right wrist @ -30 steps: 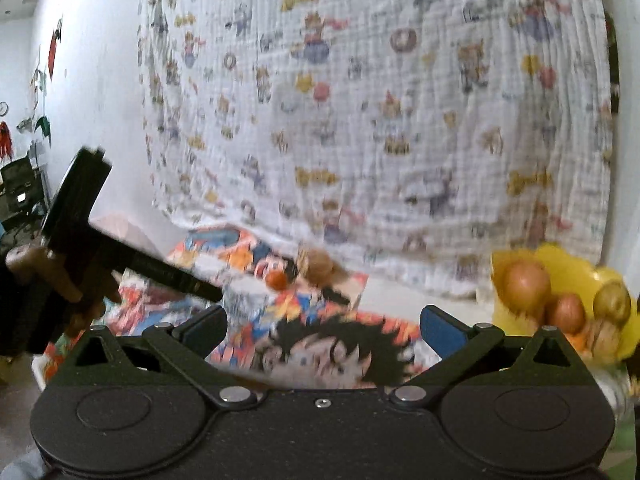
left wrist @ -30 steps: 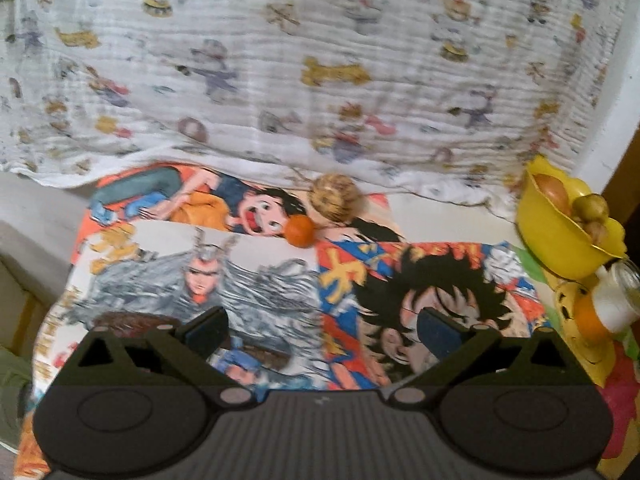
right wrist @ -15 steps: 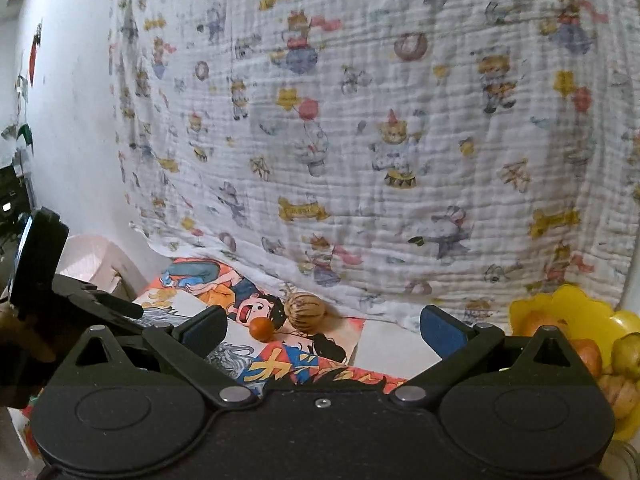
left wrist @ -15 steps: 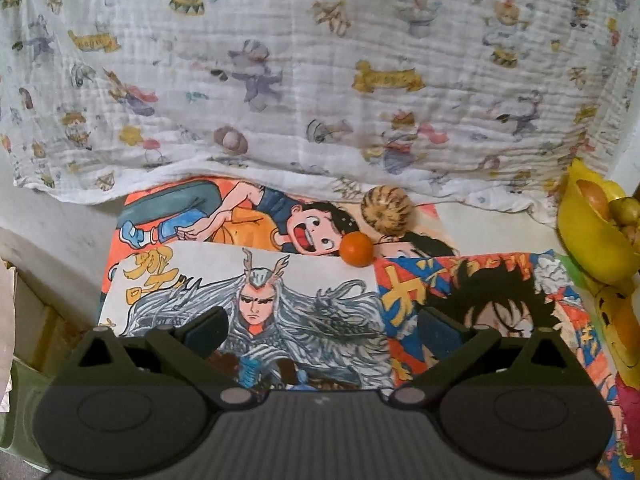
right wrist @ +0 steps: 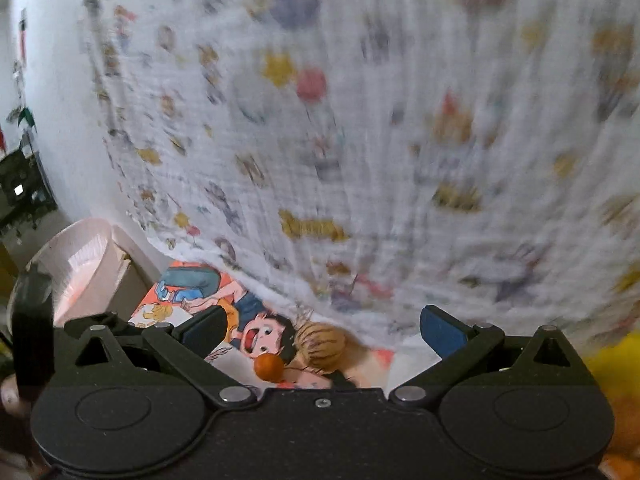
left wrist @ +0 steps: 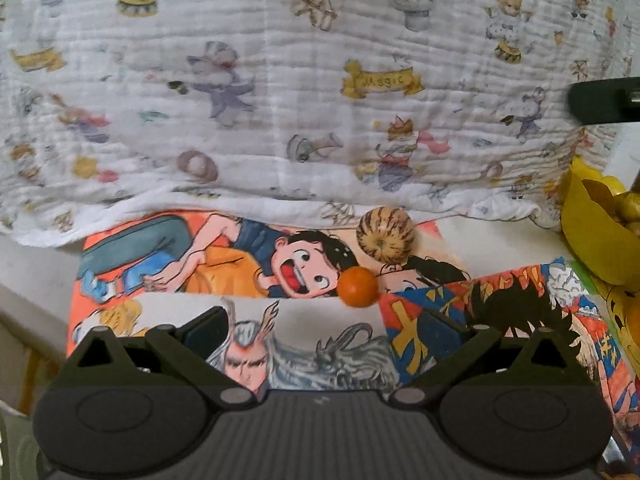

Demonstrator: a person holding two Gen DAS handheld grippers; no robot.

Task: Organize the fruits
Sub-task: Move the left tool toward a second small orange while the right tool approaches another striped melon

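Approach step, nothing picked yet. Left gripper (left wrist: pixel 322 328) has its jaws spread wide, nothing between them, aimed at the two loose fruits. Orange (left wrist: pixel 359 286) sits at about 12 o'clock just beyond the fingertips, on the cartoon mat (left wrist: pixel 168 256). Striped melon (left wrist: pixel 385 235) is right behind it at 1 o'clock, touching or nearly so, up against the hem of the printed cloth (left wrist: pixel 280 100). Yellow bowl (left wrist: pixel 592 232) is at 3 o'clock at the frame edge, already holding fruit.

Right gripper (right wrist: pixel 322 332) is also spread apart and empty; its view is motion-blurred. Orange (right wrist: pixel 270 367) shows low between its fingers at 6 o'clock, melon (right wrist: pixel 322 345) just beside it at 1 o'clock of the orange.

Judgement: either gripper could take the orange first. The next move calls for lowering to straddle the orange, closing gently, then carrying it right to the bowl. Risk: the round fruit rolls, or the melon gets nudged.
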